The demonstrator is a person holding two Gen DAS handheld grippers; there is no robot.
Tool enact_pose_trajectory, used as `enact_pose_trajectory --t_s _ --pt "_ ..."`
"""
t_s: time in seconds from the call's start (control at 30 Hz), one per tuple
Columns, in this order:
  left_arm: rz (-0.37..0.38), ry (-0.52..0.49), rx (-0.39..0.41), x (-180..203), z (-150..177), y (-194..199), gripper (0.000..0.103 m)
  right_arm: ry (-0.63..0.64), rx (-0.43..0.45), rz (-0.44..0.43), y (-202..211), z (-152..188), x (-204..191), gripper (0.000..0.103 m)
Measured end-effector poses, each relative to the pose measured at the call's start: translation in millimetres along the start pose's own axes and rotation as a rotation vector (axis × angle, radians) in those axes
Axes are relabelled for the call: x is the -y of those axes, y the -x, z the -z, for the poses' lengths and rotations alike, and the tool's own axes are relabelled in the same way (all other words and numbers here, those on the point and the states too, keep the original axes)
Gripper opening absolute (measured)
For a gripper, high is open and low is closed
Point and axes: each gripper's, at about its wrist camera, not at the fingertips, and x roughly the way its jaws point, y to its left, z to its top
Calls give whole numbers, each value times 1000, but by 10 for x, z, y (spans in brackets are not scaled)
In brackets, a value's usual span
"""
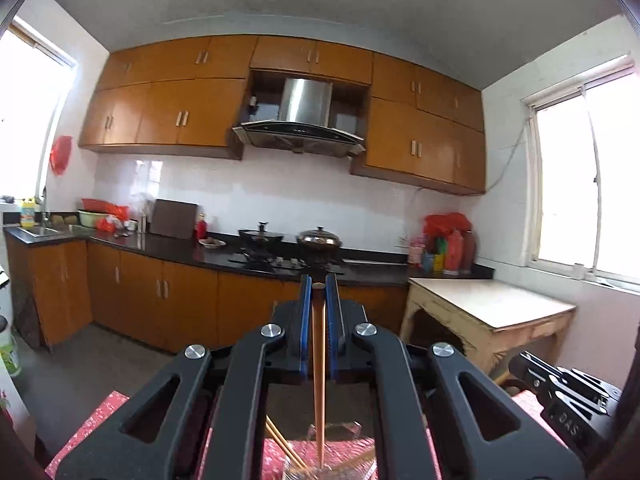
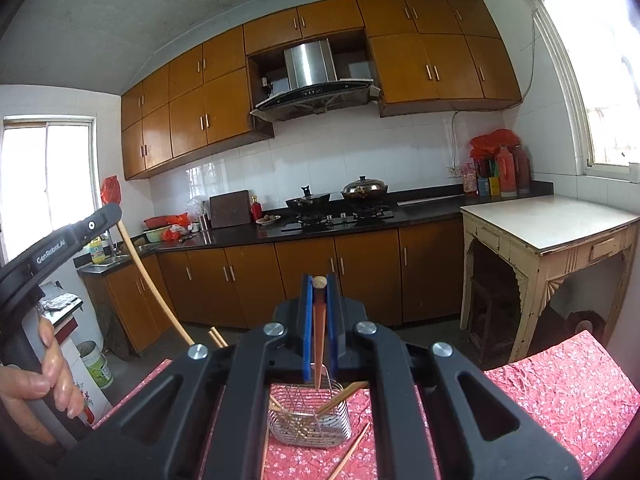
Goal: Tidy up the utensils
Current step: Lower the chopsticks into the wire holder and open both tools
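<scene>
Kitchen: orange cabinets (image 2: 224, 112), black counter (image 2: 420, 208), range hood (image 2: 312, 76) at 12 o'clock. Red floral tablecloth (image 2: 560, 392) below both grippers. Left gripper (image 1: 319, 280) jaws clamped on one brown chopstick (image 1: 319, 360), tip reaching down toward what seems wire basket edge, partly hidden. Right gripper (image 2: 319, 280) jaws pinching second chopstick (image 2: 319, 352), tip just over wire basket (image 2: 308, 420) at 6 o'clock. Loose chopsticks (image 2: 352, 448) beside basket on cloth.
</scene>
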Motion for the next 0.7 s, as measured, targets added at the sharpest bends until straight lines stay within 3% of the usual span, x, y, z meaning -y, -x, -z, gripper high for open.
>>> enact_pose_trajectory --t_s 0.3,0.57,0.63,0.67,0.7 --pt "-53 33 -112 -152 335 -623 7 12 -126 -13 -699 170 -39 7" --pt "-64 29 -178 -191 488 -845 7 -19 -208 4 -1125 402 63 8" --pt "-77 40 -191 -226 501 -851 8 -18 -209 32 -1156 447 101 13" --pt "-80 45 -194 -255 503 -847 13 -23 -209 47 -1164 461 128 18" --pt "-91 54 -196 -298 497 -820 28 -37 -203 60 -1145 471 175 27"
